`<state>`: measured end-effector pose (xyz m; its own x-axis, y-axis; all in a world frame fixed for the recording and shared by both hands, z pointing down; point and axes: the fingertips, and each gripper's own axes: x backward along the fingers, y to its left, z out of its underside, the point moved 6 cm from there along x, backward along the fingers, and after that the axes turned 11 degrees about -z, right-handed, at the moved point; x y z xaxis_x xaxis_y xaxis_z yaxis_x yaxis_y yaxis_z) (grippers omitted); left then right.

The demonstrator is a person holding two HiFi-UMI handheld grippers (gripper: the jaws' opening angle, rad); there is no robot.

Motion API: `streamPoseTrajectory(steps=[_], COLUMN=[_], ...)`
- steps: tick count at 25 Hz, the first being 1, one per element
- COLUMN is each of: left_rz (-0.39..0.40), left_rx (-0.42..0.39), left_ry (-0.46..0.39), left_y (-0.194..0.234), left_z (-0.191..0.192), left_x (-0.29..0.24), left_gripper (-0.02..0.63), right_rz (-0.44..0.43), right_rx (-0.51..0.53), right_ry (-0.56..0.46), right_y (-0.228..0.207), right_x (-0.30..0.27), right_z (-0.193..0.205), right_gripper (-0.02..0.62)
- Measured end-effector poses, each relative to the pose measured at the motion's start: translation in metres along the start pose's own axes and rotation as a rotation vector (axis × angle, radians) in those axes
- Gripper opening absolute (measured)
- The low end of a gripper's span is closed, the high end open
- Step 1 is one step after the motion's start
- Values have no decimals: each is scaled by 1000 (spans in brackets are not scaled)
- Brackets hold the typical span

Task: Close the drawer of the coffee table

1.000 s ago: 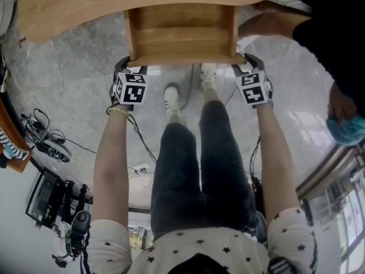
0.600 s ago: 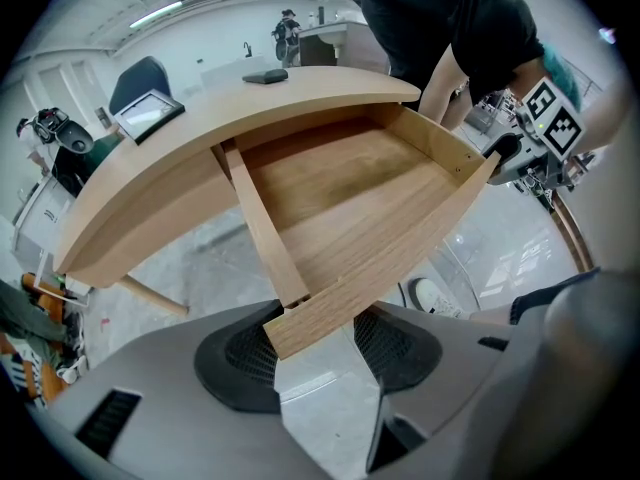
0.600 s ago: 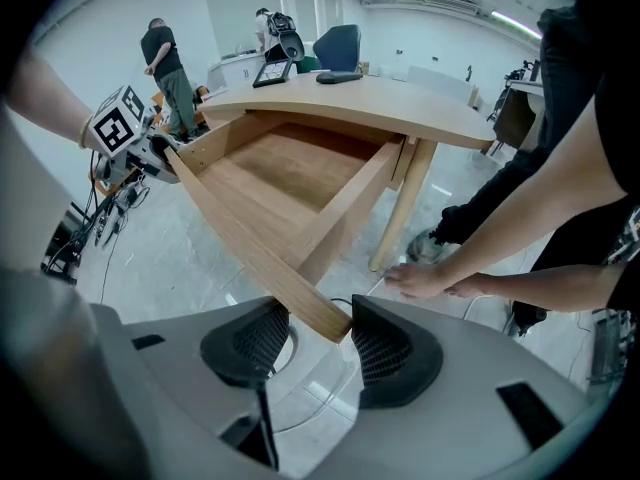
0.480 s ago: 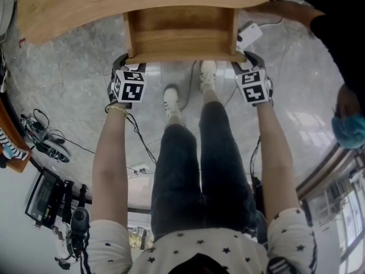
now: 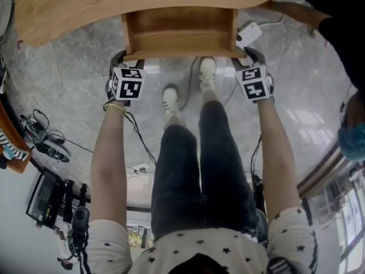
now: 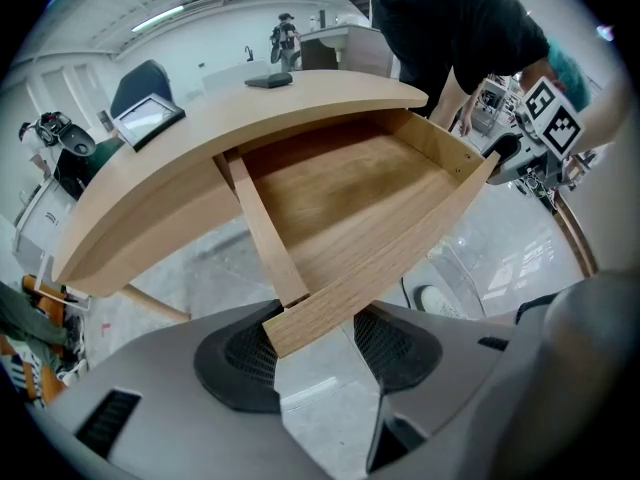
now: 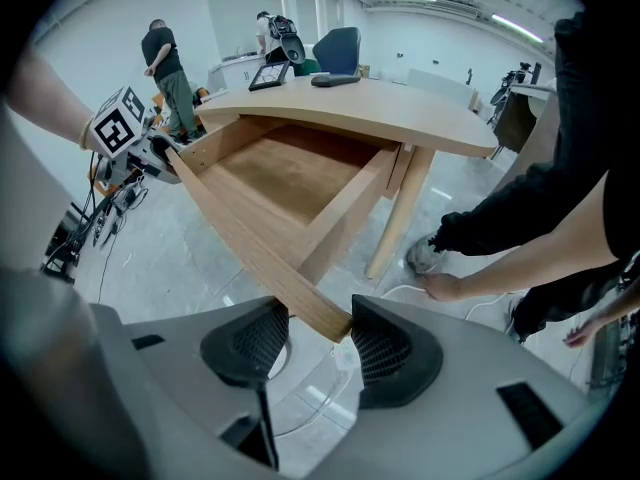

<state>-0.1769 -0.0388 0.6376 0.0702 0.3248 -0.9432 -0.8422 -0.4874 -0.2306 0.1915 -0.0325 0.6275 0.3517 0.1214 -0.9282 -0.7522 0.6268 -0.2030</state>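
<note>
The wooden coffee table has its drawer pulled out toward me, empty inside. My left gripper is at the left end of the drawer front. In the left gripper view, the left gripper has both pads against the front panel, which runs between the jaws. My right gripper is at the right end of the same panel. In the right gripper view, the right gripper clamps that panel's corner. The drawer floor lies bare.
My feet stand under the drawer on the marble floor. Another person in black bends at the right, near a white plug and a table leg. Cables and gear lie at the left.
Both grippers have moved a little forward, and the drawer has slid slightly into the table. The other person's hand has drawn back from the drawer's right side, uncovering the white plug.
</note>
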Motion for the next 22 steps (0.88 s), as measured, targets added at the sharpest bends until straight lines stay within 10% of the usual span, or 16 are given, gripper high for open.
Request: streamPoseTrajectory(steps=[22], left_rz=[-15], left_rx=[12], left_ry=[-30], left_y=[16], left_z=[-38], left_x=[-7], left_gripper=[229], right_rz=[14], right_rx=[12], right_ry=[-27], right_y=[-28], right_x=[7], right_z=[-31], right_gripper=[201])
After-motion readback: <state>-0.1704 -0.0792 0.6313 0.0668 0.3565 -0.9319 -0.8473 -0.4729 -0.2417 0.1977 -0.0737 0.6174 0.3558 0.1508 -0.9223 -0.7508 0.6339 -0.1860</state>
